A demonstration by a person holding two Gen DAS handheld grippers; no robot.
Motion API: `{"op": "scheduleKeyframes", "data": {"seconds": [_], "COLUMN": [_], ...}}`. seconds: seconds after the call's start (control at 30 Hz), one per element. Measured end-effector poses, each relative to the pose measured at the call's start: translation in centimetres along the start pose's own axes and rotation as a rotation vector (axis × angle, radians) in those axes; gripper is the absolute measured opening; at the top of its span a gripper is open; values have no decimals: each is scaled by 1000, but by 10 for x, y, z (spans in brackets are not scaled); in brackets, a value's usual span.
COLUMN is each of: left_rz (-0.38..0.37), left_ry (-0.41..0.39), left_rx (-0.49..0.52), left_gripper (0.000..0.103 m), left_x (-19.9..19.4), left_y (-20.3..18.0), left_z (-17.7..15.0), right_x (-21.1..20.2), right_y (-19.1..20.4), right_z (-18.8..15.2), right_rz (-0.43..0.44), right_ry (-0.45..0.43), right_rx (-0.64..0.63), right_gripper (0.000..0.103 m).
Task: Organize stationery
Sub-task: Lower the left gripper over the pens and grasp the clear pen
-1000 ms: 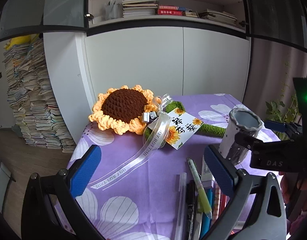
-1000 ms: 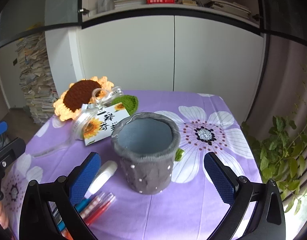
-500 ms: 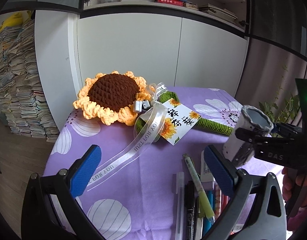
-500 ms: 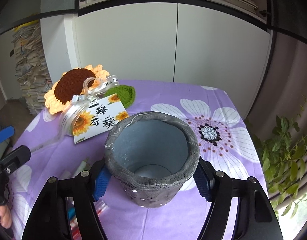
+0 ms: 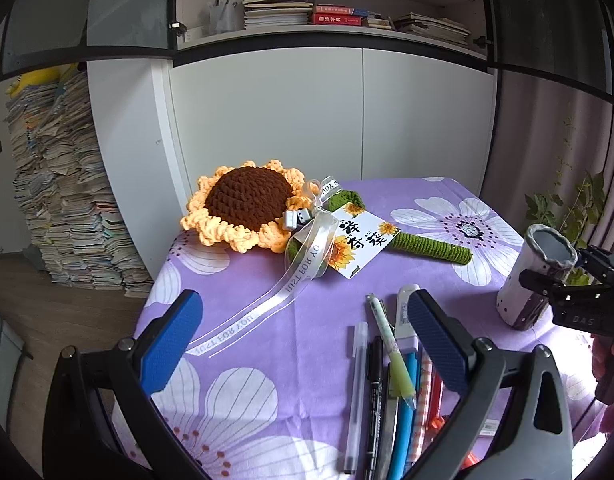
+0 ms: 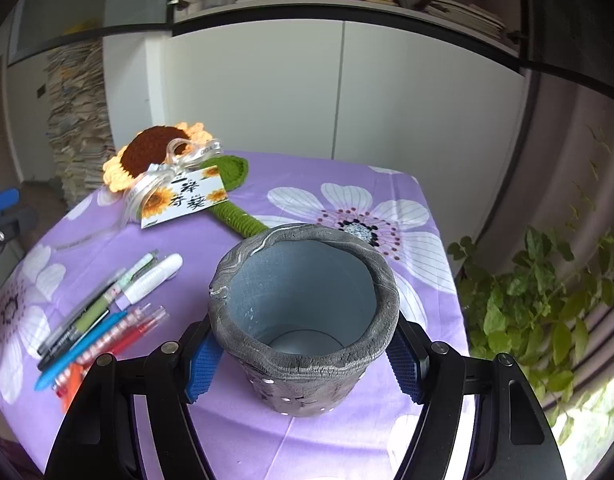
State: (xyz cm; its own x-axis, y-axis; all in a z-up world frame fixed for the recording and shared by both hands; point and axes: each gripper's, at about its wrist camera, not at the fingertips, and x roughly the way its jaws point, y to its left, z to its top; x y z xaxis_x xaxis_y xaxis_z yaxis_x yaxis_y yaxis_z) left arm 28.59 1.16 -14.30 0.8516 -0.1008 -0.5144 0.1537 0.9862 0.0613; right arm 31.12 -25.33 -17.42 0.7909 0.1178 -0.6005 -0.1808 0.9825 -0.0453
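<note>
Your right gripper (image 6: 303, 364): blue pads clamped on the grey pen pot (image 6: 303, 312), upright between them. Your left gripper (image 5: 303, 344): jaws apart, nothing held. Pens (image 5: 391, 380): on the purple tablecloth (image 5: 267, 320), just beneath and ahead of its right finger.

Home study, bookshelves (image 5: 347, 12), stacked papers (image 5: 63, 184), floral-clothed table (image 5: 267, 320)
</note>
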Motion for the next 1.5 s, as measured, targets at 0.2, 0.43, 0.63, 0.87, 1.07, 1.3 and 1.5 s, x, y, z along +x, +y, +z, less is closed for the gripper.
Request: {"op": "scheduleKeyframes", "data": {"seconds": [0.2,0.43,0.63,0.87,1.07,1.3,1.5], "left_rz": [49,43,31,33,-25,-9,14], "left_ry": [-12,6,18,43,102,195,265], "left_rx": [36,73,65,29,3,58,57], "left_gripper": [102,102,102,102,102,101,87], "left_x": [-14,-7,-5,-3,3,32,65], "left_y": [-16,-31,-30,-15,-9,-22,-20], "left_z": [2,4,2,-5,-16,-29,-22], "right_x": [6,4,10,13,15,13,12], "right_y": [-10,-21,-16,-2,-8,-7,-7], "right_z": [-9,-18,-17,-16,-17,-17,-17], "right_rz": [46,134,110,76,82,61,62], "right_ry": [-40,-47,-20,-1,6,-1,-7], "right_rx": [60,110,95,17,38,35,31], "right_gripper": [73,73,73,73,73,73,73]}}
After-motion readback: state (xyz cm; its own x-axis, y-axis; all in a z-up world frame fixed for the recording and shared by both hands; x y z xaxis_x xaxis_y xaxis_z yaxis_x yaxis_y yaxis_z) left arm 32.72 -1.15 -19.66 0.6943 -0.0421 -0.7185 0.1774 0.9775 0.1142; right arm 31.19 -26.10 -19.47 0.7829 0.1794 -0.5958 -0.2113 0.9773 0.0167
